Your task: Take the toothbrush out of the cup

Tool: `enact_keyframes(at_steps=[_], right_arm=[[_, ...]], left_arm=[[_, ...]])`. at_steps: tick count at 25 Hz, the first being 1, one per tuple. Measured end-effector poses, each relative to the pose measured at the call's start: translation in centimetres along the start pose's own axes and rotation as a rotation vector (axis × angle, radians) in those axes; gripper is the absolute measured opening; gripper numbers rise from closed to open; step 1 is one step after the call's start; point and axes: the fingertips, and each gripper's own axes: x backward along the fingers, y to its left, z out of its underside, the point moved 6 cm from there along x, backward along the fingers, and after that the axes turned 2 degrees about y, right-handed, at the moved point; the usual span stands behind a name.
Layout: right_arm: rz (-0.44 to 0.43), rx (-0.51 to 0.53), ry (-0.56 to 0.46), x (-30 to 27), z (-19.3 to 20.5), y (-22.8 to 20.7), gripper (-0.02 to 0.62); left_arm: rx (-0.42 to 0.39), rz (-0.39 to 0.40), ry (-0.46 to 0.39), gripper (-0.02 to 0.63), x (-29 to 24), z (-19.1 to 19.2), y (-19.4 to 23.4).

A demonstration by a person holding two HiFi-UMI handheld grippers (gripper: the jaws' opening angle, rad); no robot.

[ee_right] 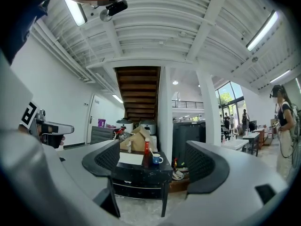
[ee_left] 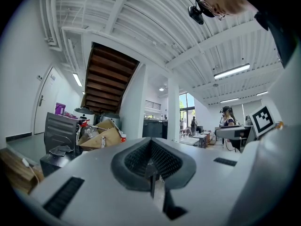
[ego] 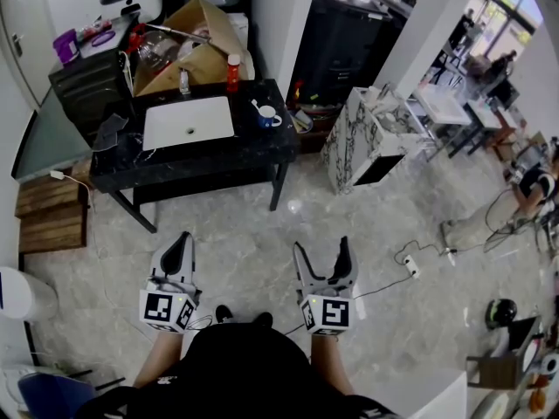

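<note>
Open floor (ego: 262, 225) between the person and the table (ego: 253, 147), nothing on it along the straight path. Power strip (ego: 410, 267) and its cable lie on the floor off to the right. Wooden crates (ego: 51, 212) sit at the table's left end and a marble-faced cabinet (ego: 367, 138) stands near its right end.

The cup (ego: 266, 117) is blue and sits near the table's right edge, just beside the white basin (ego: 188, 121). The toothbrush (ego: 256, 106) is in the cup, leaning toward the basin. Red bottle (ego: 232, 71) and cardboard box (ego: 188, 46) are behind them.

Left hand-held gripper (ego: 181, 243): jaws together, nothing between the pads.

Right hand-held gripper (ego: 321, 250): jaws wide apart and empty. The right gripper view frames the table and cup in the gap, well apart from the tips.

Both are held level and touch nothing.
</note>
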Motion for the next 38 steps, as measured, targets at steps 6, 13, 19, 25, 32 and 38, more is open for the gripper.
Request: enact_keyframes(at_steps=[6, 13, 19, 25, 32, 38], right_arm=[[0.001, 0.008, 0.002, 0.0, 0.0, 0.4, 0.431], [0.011, 0.016, -0.004, 0.1, -0.4, 1.6, 0.431], [0.035, 0.024, -0.016, 0.3, -1.0, 2.9, 0.431], [0.059, 0.029, -0.028, 0.3, -1.1, 5.0, 0.431], [0.066, 0.023, -0.015, 0.2, -0.9, 6.7, 0.431], [0.078, 0.024, -0.012, -0.7, -0.9, 6.9, 0.431]], left_arm=[[0.004, -0.011, 0.006, 0.000, 0.2, -0.3, 0.6], [0.008, -0.005, -0.002, 0.000, 0.6, -0.6, 1.8], [0.009, 0.018, -0.016, 0.000, 1.0, -1.0, 3.1], [0.007, 0.043, -0.027, 0.000, 1.6, -1.1, 4.9], [0.017, 0.052, -0.015, 0.000, 1.8, -0.8, 6.7], [0.023, 0.056, -0.009, 0.000, 1.2, -0.6, 7.6]])
